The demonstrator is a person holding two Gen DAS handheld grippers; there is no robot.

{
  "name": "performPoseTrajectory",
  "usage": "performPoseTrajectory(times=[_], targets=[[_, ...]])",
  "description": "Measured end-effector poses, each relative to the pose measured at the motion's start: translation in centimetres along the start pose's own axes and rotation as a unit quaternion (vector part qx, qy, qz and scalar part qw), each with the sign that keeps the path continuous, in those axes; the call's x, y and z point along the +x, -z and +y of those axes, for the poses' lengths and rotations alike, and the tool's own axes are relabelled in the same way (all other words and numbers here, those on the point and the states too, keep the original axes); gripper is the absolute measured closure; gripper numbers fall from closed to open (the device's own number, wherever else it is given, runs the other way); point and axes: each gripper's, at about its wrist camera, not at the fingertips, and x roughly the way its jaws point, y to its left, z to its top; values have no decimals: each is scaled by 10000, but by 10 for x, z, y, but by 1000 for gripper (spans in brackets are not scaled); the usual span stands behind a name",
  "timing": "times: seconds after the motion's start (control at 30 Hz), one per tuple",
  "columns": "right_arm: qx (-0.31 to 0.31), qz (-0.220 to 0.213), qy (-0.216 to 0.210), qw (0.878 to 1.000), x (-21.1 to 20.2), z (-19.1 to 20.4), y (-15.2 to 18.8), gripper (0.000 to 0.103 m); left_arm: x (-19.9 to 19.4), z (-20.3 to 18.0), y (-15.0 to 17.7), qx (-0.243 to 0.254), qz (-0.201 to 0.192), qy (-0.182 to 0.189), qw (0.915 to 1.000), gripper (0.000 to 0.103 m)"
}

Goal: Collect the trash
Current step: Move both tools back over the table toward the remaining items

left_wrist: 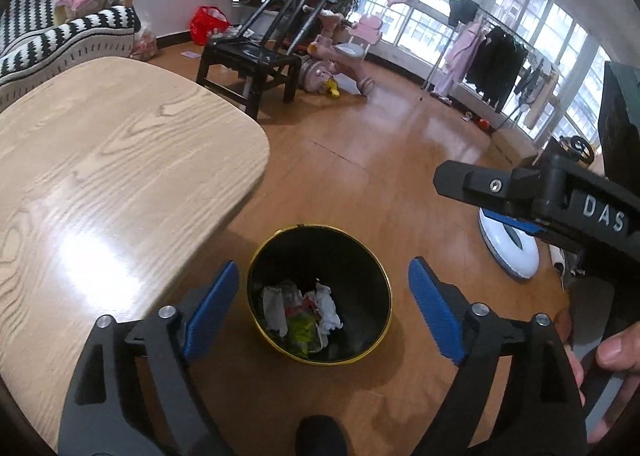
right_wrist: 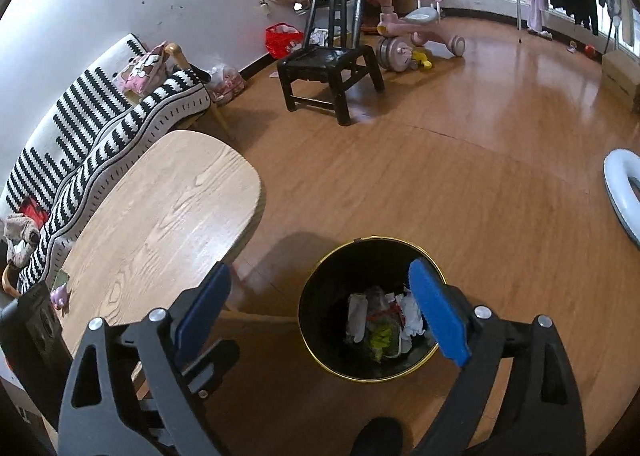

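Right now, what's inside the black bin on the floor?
The black bin holds crumpled white paper and a yellow-green wrapper. Anything beneath that pile is covered.

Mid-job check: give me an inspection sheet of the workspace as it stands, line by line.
Surface: light wooden table top bare; shiny wooden floor.
Job's things: black gold-rimmed bin on the floor beside the table, holding crumpled white paper and green wrapper trash.
Clutter: small pink item on the table edge.
Grippers: left tool open, empty, above the bin; right tool open, empty.
Cables: nothing seen.
Surroundings: black wooden chair, pink toy tricycle, clothes rack, striped sofa.
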Motion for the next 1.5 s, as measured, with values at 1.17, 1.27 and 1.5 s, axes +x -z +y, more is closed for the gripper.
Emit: performPoseTrajectory(times=[1.17,1.27,1.5], targets=[[-2798,499,-1733,9430,31,386,107,7,-287,289,105,-1320,-632,-3225,9352,7],[-2984,541,-1815,9355,36,412,121,7,-305,310,116,-1577,-676,-3349,9265,7],[-3197,676,-1905,9257,49,442,141,7,-318,331,123,-1792,-715,-3441,9189,7]])
